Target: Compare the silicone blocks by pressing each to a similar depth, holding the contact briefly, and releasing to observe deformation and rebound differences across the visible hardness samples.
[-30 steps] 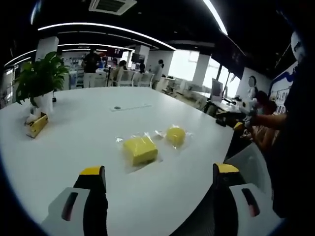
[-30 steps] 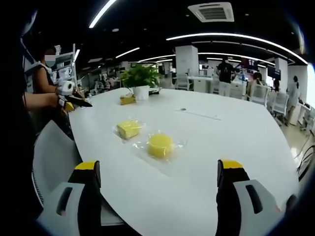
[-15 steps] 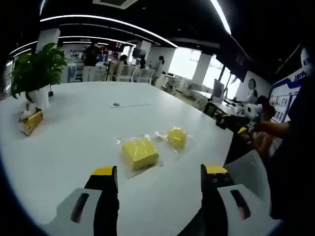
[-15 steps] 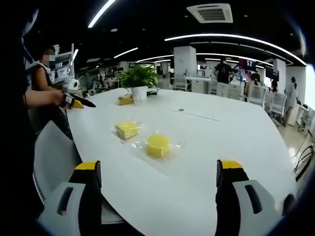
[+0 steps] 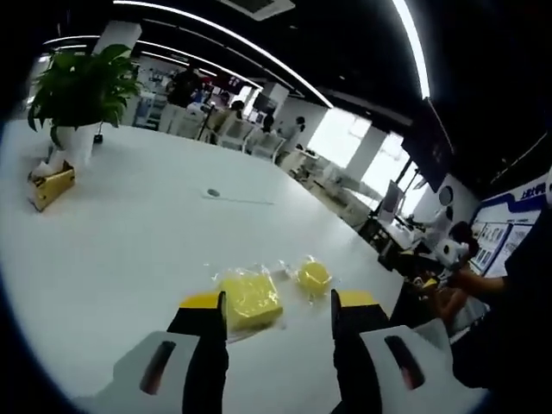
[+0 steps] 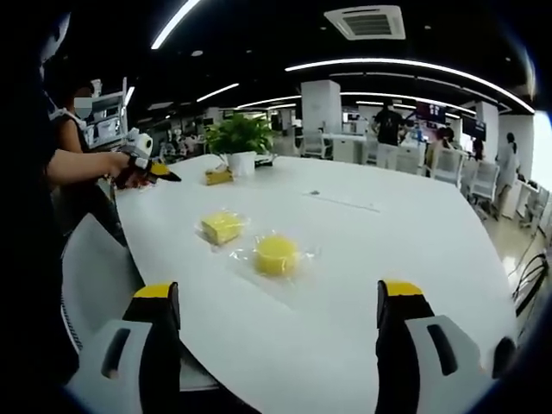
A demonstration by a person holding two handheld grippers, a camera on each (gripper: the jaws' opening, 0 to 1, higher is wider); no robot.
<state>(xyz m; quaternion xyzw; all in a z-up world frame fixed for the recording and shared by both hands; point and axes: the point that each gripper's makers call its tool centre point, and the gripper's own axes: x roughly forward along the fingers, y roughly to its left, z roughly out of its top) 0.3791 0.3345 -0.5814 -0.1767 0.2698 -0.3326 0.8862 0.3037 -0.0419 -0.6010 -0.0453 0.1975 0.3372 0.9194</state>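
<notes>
Two yellow silicone blocks lie in clear bags on the white table (image 5: 129,224). In the left gripper view the square block (image 5: 251,298) sits just beyond my left gripper (image 5: 278,304), partly behind its left jaw. The round block (image 5: 314,276) lies a little further right. My left jaws stand open with a narrow gap, and nothing is held. In the right gripper view the round block (image 6: 276,255) is nearest, with the square block (image 6: 223,227) behind it to the left. My right gripper (image 6: 278,297) is wide open, well short of both blocks.
A potted plant (image 5: 82,86) (image 6: 241,134) and a yellow tissue box (image 5: 50,185) (image 6: 222,175) stand at the table's far side. A person's hand holds another gripper (image 6: 147,166) at the table's edge. A white chair (image 6: 95,276) stands below it. People and desks fill the background.
My left jaws have narrowed step by step, and the left view has come closer to the square block and tilted. The right gripper has barely moved. The hand-held gripper at the table's edge shifted slightly.
</notes>
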